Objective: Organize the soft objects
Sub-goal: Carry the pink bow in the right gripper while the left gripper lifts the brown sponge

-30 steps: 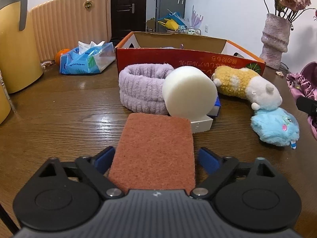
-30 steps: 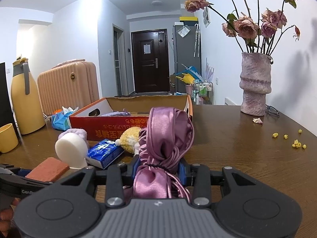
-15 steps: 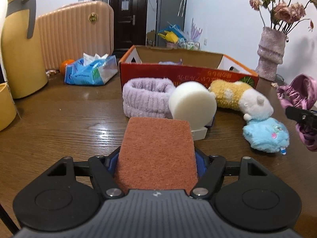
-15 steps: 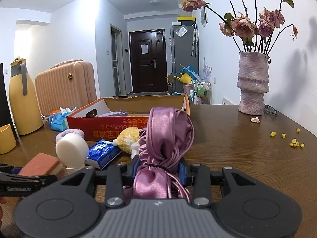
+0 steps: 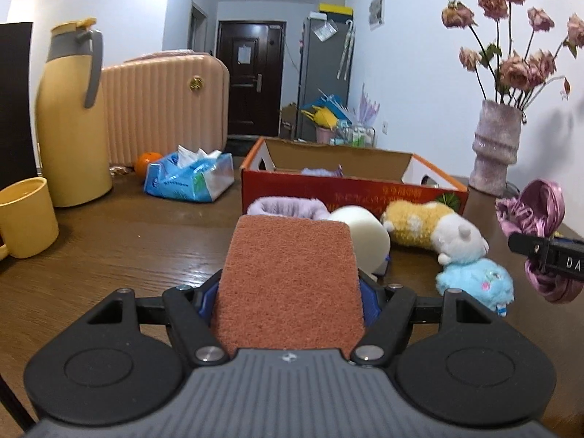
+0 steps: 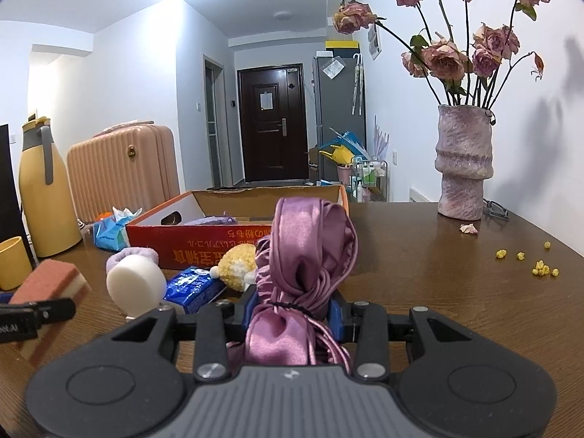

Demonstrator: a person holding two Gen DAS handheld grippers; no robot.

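The left gripper (image 5: 288, 292) clamps a reddish scouring sponge (image 5: 288, 284) between its blue fingers (image 5: 368, 303); beyond them lie a white foam cylinder (image 5: 365, 233) and an open cardboard box (image 5: 350, 182).

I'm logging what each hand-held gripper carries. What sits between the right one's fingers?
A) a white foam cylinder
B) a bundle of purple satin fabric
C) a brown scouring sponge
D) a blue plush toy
B: the right wrist view shows the right hand-held gripper clamped on the purple satin bundle; the left hand-held gripper has the sponge.
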